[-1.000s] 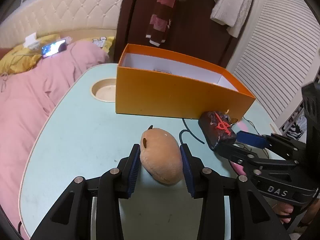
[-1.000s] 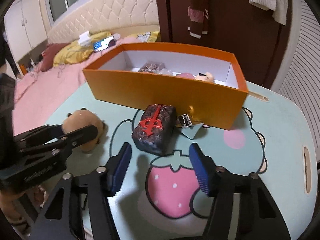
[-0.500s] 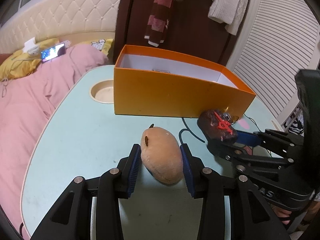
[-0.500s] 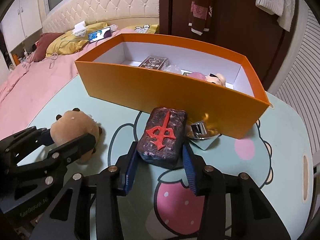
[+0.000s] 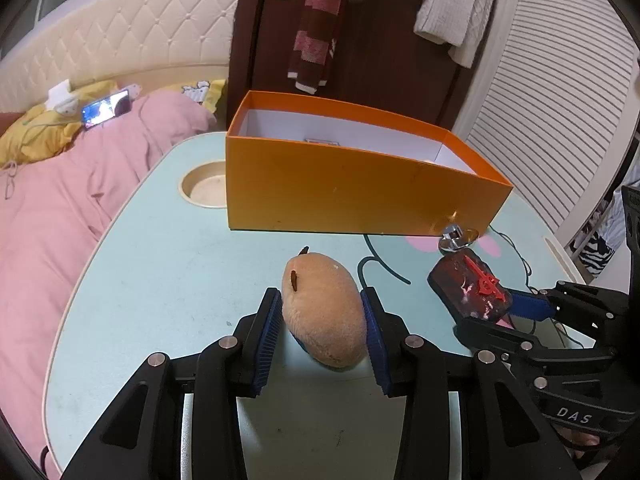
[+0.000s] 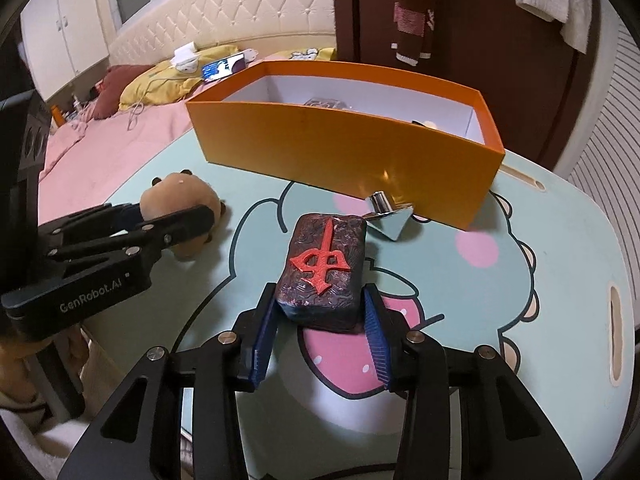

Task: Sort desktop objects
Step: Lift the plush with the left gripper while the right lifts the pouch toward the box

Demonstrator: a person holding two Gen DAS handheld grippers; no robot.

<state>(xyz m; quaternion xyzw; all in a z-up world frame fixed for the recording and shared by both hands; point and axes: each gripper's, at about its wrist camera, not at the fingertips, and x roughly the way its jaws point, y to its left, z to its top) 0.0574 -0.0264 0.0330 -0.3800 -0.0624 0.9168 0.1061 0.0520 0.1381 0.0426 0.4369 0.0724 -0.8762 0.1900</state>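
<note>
Left gripper (image 5: 323,320): I am clamping the brown plush toy (image 5: 324,308), both pads pressing on its sides.
Right gripper (image 6: 320,328): I am gripping the dark block (image 6: 324,268) with the red sign.
Plush toy: it is resting on the table (image 5: 160,280), or maybe just lifted.
Orange box (image 6: 344,152): standing behind, open on top.
Metal piece (image 6: 386,216): lying just beside the box wall.

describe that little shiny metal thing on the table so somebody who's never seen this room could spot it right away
Find the orange box on the pale green cartoon table. Against the foot of its near wall, toward the right end, lies a small silver metal piece with a short cylinder stub and a pointed, mirror-bright body. It lies just beyond the dark block with the red symbol, and is the only reflective object there; the plush toy is soft and tan.
</note>
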